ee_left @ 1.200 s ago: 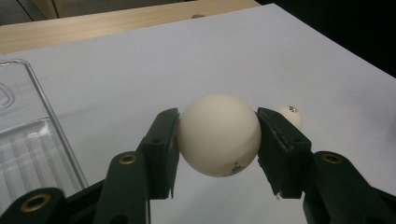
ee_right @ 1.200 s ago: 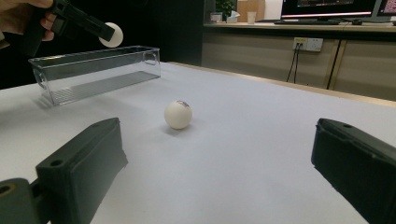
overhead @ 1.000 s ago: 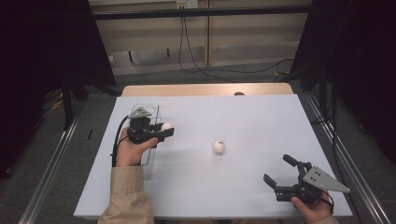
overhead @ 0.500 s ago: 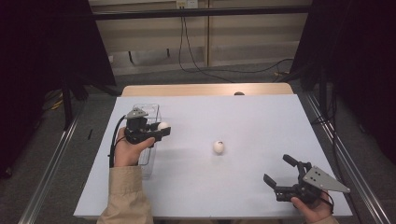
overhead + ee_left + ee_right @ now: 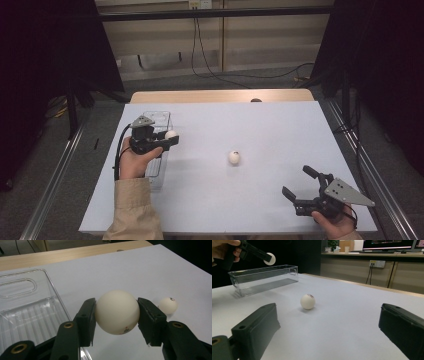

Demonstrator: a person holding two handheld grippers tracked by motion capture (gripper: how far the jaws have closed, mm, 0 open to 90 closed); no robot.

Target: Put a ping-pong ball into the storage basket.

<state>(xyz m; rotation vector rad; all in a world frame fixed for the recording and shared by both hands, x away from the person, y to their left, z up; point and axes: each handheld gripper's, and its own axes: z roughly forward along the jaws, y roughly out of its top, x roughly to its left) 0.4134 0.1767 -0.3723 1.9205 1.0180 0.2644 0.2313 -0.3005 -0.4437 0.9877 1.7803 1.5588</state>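
I count two white balls, one clear plastic bin and my two grippers. The first ball (image 5: 117, 312) is pinched between the jaws of my left gripper (image 5: 169, 138), one jaw pressed on each side of it, a small dark print showing near its underside. It is lifted off the table, above the near right edge of the clear bin (image 5: 159, 120), which sits at about nine o'clock on the white table (image 5: 260, 125). From the right gripper view that held ball (image 5: 270, 258) hangs just over the bin's (image 5: 262, 277) rim.

The second ball (image 5: 234, 157) lies alone on the table close to the middle, well apart from both grippers; in the left gripper view it (image 5: 168, 305) sits at about three o'clock of the held ball.

My left hand (image 5: 132, 160) comes up from six o'clock, the forearm in a tan sleeve, the gripper pointing toward three o'clock. My right gripper (image 5: 302, 187) rests low at about five o'clock on the table, jaws spread wide with nothing between them, pointing toward ten o'clock at the loose ball (image 5: 307, 301).
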